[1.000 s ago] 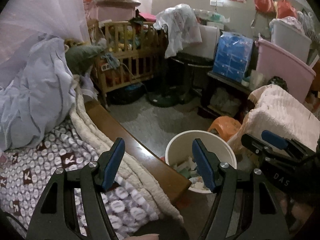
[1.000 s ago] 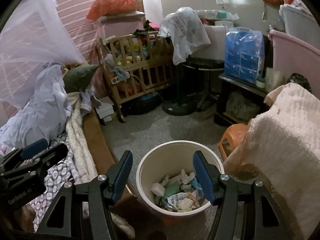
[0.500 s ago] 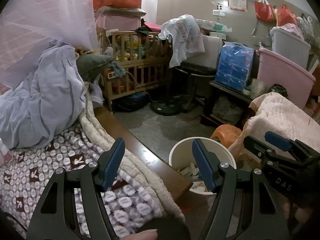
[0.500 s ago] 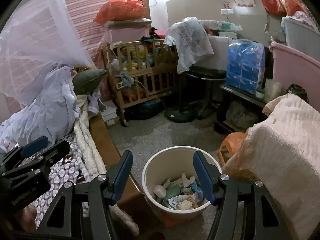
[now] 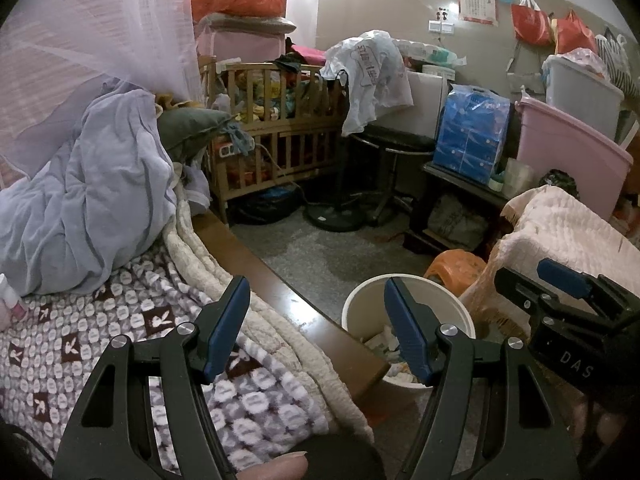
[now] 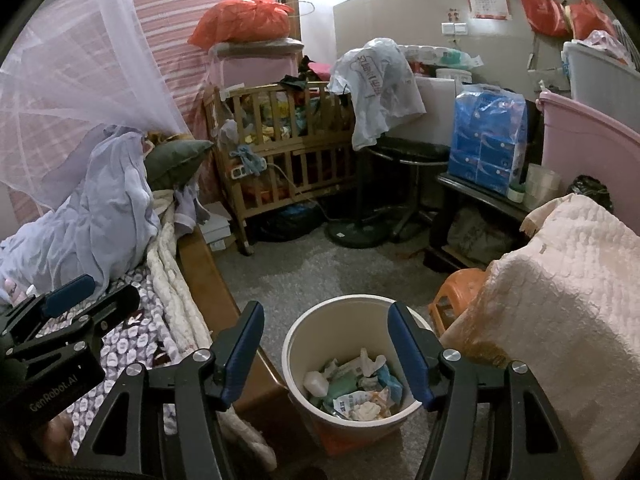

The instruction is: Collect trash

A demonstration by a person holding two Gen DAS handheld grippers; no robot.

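A cream trash bin stands on the floor between the bed and a draped seat, part-filled with wrappers and crumpled tissues. My right gripper hovers above and just short of the bin, open, with nothing between its blue pads. My left gripper is also open and empty, held over the wooden bed edge, with the bin showing behind its right finger. Each gripper shows in the other's view: the right gripper and the left gripper.
A bed with a patterned blanket and a lilac sheet fills the left. A cream blanket drapes the right, with an orange stool beside the bin. A wooden crib, a fan base and stacked tubs crowd the back.
Both views rose and tipped up slightly in the first half second, then held still. Both grippers stayed open and empty.
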